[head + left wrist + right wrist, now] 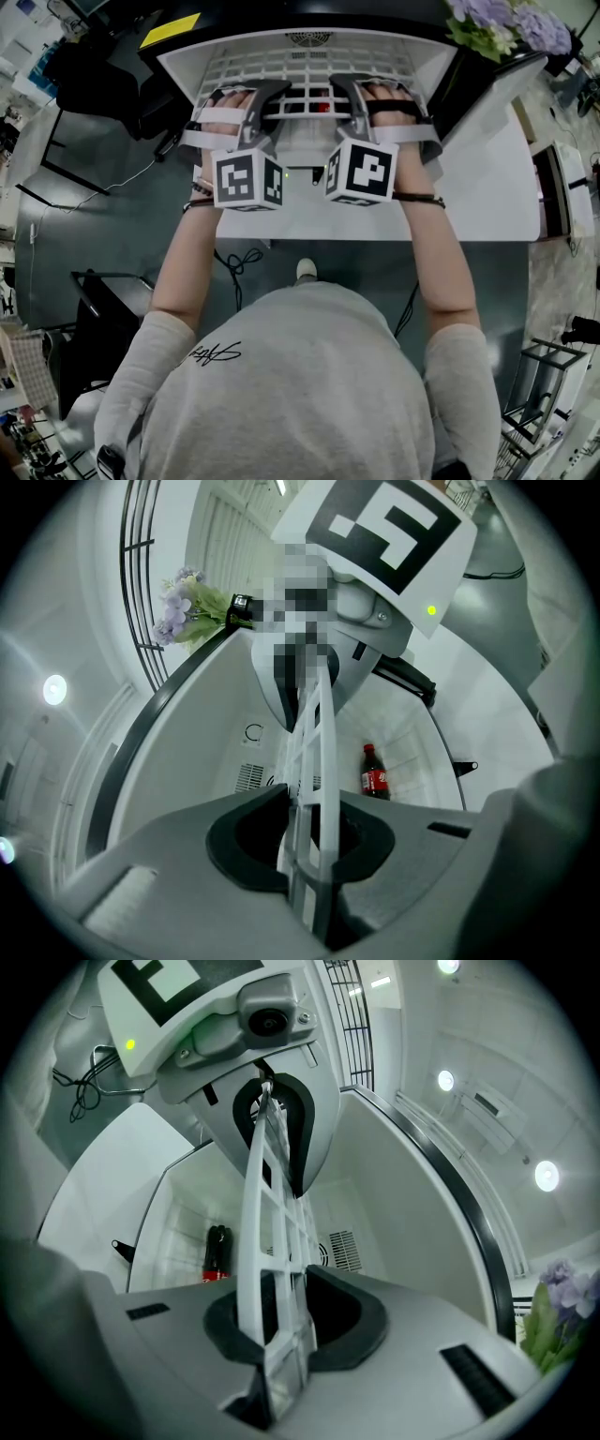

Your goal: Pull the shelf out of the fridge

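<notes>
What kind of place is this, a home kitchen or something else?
Likely a lab or workshop, not a kitchen: loose cables lie on the grey floor by the small fridge, and a metal rack stands nearby.

Wire shelf [309, 67] filling fridge [178, 67] width, cola bottle [374, 772] standing under it, open door [497, 178] at right
</notes>
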A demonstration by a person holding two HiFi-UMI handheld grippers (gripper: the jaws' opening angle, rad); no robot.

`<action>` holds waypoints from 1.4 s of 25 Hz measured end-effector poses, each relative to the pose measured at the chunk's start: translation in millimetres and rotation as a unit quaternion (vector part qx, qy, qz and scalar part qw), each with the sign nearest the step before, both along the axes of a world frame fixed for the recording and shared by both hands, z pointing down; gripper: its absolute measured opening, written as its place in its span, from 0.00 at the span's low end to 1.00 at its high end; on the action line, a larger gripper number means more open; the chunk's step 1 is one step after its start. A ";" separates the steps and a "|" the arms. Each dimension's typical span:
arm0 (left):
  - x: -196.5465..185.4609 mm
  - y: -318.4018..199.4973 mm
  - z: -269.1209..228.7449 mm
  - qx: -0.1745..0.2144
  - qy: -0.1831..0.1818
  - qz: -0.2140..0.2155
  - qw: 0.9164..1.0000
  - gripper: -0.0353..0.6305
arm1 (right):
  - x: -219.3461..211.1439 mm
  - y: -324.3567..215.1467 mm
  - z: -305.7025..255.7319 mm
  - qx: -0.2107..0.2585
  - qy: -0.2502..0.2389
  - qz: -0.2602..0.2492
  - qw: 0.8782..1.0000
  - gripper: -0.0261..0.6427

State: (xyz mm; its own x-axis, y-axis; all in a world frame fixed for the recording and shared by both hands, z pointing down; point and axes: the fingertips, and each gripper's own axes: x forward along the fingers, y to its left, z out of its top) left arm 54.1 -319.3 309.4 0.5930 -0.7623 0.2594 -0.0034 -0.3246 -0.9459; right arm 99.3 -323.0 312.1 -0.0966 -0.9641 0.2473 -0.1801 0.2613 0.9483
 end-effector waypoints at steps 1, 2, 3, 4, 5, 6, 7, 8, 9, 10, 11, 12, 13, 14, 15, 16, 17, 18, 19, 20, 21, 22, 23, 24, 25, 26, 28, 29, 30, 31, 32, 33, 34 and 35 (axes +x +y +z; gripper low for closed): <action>-0.2 0.7 0.8 -0.002 -0.001 0.001 1.000 0.12 | -0.2 0.5 -0.2 0.000 0.000 0.000 1.000 0.11; -0.4 1.4 2.0 -0.004 -0.003 0.002 1.000 0.12 | -0.2 1.5 -0.3 -0.001 -0.001 0.000 1.000 0.11; -0.6 2.2 2.8 -0.006 -0.004 0.003 1.000 0.12 | -0.3 2.7 -0.3 -0.004 -0.001 0.001 1.000 0.11; -0.8 2.9 3.1 -0.006 -0.004 0.003 1.000 0.12 | -0.4 3.9 -0.2 -0.006 -0.001 0.002 1.000 0.11; -0.9 3.4 2.6 -0.005 -0.003 0.002 1.000 0.12 | -0.6 4.8 -0.1 -0.006 -0.001 0.001 1.000 0.11; -1.0 3.9 1.9 -0.003 -0.001 0.001 1.000 0.12 | -0.8 5.5 -0.1 -0.005 -0.001 0.001 1.000 0.11; -1.1 4.4 1.5 -0.002 0.000 0.000 1.000 0.12 | -0.9 6.0 -0.1 -0.004 -0.001 0.000 1.000 0.11; -1.3 5.1 1.2 -0.001 0.000 0.000 1.000 0.12 | -1.2 6.4 -0.2 -0.003 -0.001 0.000 1.000 0.11; -1.6 5.8 0.8 -0.001 -0.001 0.000 1.000 0.12 | -1.5 7.1 -0.5 -0.003 -0.001 0.000 1.000 0.11; -2.0 6.6 0.2 -0.001 0.000 -0.001 1.000 0.12 | -2.0 7.7 -0.9 -0.002 0.000 -0.001 1.000 0.11; -2.5 7.3 0.1 -0.001 0.000 -0.001 1.000 0.12 | -2.4 8.2 -1.2 -0.001 0.000 -0.001 1.000 0.11; -2.8 8.0 0.5 -0.001 0.000 -0.001 1.000 0.12 | -2.7 8.8 -1.4 0.000 0.001 -0.001 1.000 0.11; -3.0 8.7 1.3 -0.003 -0.001 0.000 1.000 0.12 | -2.8 9.4 -1.4 0.000 0.001 -0.001 1.000 0.11; -3.0 9.5 2.1 -0.004 -0.003 0.001 1.000 0.12 | -2.9 10.0 -1.3 -0.001 0.001 -0.001 1.000 0.11; -3.0 10.1 2.7 -0.005 -0.004 0.001 1.000 0.12 | -3.0 10.6 -1.2 -0.001 0.000 -0.002 1.000 0.11; -3.1 10.8 2.9 -0.006 -0.004 0.001 1.000 0.12 | -3.2 11.2 -1.1 -0.001 0.000 -0.002 1.000 0.11; -3.2 11.5 2.9 -0.006 -0.004 0.001 1.000 0.12 | -3.3 11.9 -0.9 -0.002 -0.001 -0.002 1.000 0.11; -3.4 12.2 2.9 -0.007 -0.004 0.000 1.000 0.12 | -3.5 12.6 -0.8 -0.002 -0.001 -0.003 1.000 0.11; -3.7 12.9 2.8 -0.007 -0.004 0.000 1.000 0.12 | -3.8 13.1 -0.9 -0.001 0.000 -0.003 1.000 0.11; -4.0 13.6 2.4 -0.006 -0.003 -0.001 1.000 0.12 | -4.3 13.8 -1.0 -0.001 0.000 -0.004 1.000 0.11; -4.2 14.3 2.1 -0.005 -0.002 -0.001 1.000 0.12 | -4.6 14.5 -1.2 -0.001 0.000 -0.004 1.000 0.11; -4.4 15.1 2.1 -0.005 -0.002 -0.001 1.000 0.12 | -4.7 15.2 -1.3 -0.001 0.000 -0.004 1.000 0.11; -4.6 15.8 2.2 -0.006 -0.003 -0.001 1.000 0.12 | -4.8 16.0 -1.3 -0.002 0.000 -0.003 1.000 0.11; -4.7 16.5 2.2 -0.006 -0.003 -0.001 1.000 0.12 | -4.9 17.0 -1.2 -0.004 -0.001 -0.003 1.000 0.11; -4.9 17.2 2.1 -0.007 -0.003 -0.001 1.000 0.12 | -5.2 18.1 -1.0 -0.006 -0.003 -0.002 1.000 0.11; -5.1 17.7 2.1 -0.006 -0.003 -0.001 1.000 0.12 | -5.5 19.0 -0.9 -0.008 -0.004 -0.002 1.000 0.11; -5.2 18.4 2.1 -0.006 -0.003 -0.001 1.000 0.12 | -5.5 19.4 -1.2 -0.006 -0.003 -0.002 1.000 0.11; -5.0 18.6 2.2 -0.005 -0.003 -0.001 1.000 0.12 | -5.4 19.1 -1.5 -0.003 -0.002 -0.003 1.000 0.11; -4.9 18.8 2.2 -0.005 -0.003 -0.001 1.000 0.12 | -5.3 18.9 -1.7 -0.002 -0.001 -0.003 1.000 0.11; -4.8 19.0 2.2 -0.005 -0.003 -0.001 1.000 0.12 | -5.3 19.2 -1.8 -0.002 -0.001 -0.003 1.000 0.11; -4.9 19.4 2.2 -0.005 -0.003 -0.001 1.000 0.12 | -5.3 19.9 -1.8 -0.003 -0.001 -0.003 1.000 0.11; -5.1 20.0 2.2 -0.006 -0.003 -0.001 1.000 0.12 | -5.3 20.8 -1.6 -0.005 -0.002 -0.002 1.000 0.11; -5.4 20.5 2.1 -0.006 -0.003 -0.001 1.000 0.12 | -5.5 21.6 -1.6 -0.006 -0.002 -0.001 1.000 0.11; -5.5 21.0 2.0 -0.006 -0.003 -0.001 1.000 0.12 | -5.7 21.8 -1.7 -0.005 -0.002 -0.002 1.000 0.11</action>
State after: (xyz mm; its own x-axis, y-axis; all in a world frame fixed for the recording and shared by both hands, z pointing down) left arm 48.6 -298.3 311.4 0.5899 -0.7601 0.2723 0.0011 -0.3364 -0.9417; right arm 93.6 -301.2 310.4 -0.1010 -0.9610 0.2573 -0.1831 0.2722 0.9447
